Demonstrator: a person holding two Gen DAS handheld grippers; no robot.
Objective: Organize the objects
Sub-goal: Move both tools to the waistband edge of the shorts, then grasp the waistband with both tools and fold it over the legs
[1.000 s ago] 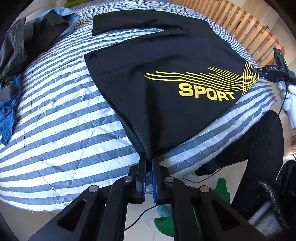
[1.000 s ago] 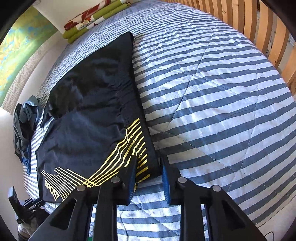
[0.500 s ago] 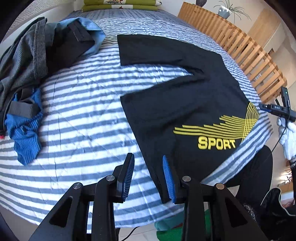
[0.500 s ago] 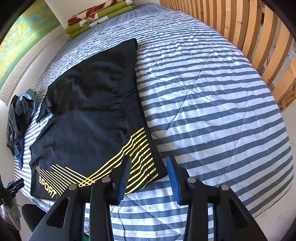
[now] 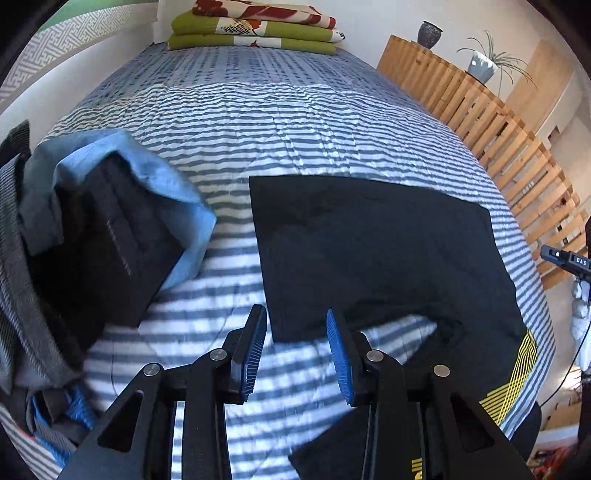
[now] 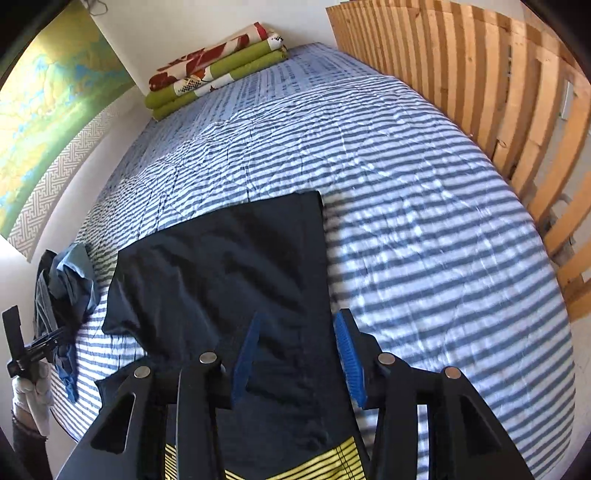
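Note:
A black T-shirt with yellow print [image 5: 376, 251] lies spread flat on the striped bed [image 5: 280, 122]. It also shows in the right wrist view [image 6: 229, 266]. My left gripper [image 5: 295, 328] is open and empty, above the near corner of the shirt's left sleeve. My right gripper [image 6: 299, 336] is open and empty, above the shirt's right side edge. The yellow print [image 6: 325, 458] shows below the right gripper, partly hidden by it.
A pile of clothes in grey, black and blue [image 5: 85, 236] lies at the bed's left side, also in the right wrist view [image 6: 62, 291]. Folded green and red bedding [image 5: 255, 29] sits at the head. A wooden slatted rail [image 6: 517, 122] runs along the right.
My left gripper has let go of the shirt's bottom hem and opened. Both grippers have moved forward over the shirt, toward the sleeves and the head of the bed.

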